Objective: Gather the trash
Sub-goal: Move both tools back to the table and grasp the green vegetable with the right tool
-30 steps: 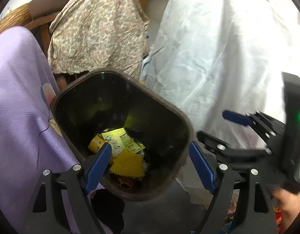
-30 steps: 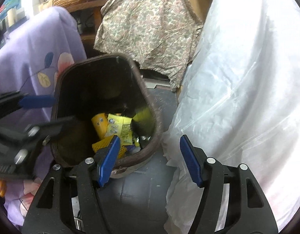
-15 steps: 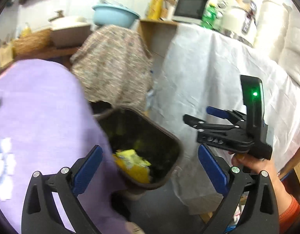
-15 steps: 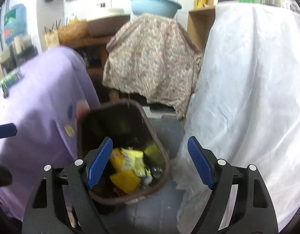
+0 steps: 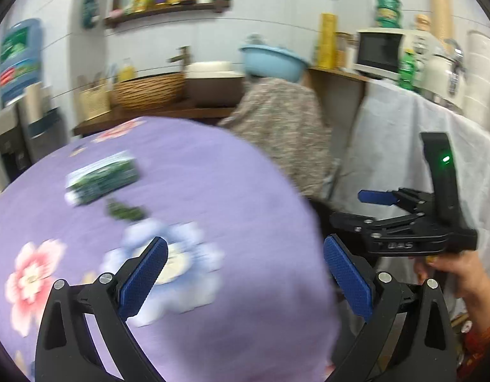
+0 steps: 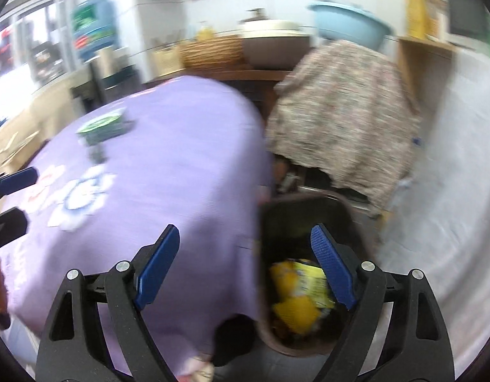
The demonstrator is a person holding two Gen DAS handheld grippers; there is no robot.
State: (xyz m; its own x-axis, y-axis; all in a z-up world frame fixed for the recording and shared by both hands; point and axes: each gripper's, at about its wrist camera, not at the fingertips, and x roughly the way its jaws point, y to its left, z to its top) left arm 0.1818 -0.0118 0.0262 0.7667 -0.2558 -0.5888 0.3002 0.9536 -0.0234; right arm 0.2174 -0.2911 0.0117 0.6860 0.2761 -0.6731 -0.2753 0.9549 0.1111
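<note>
left wrist view: the left gripper [image 5: 243, 281] is released and empty, its jaws having just widened. the green packet [image 5: 101, 178] lies on the purple worktop [image 5: 229, 191], up and left of the gripper, long axis slanting up to the right.

right wrist view: the right gripper [image 6: 248, 269], empty and just spread, hangs by the trash bin [image 6: 311, 219], well apart from the packet [image 6: 101, 125]; the left looks nearer.

Both grippers — left gripper [image 5: 243, 272], right gripper [image 6: 245, 264] — wider, up from bin [image 6: 308, 213].
</note>
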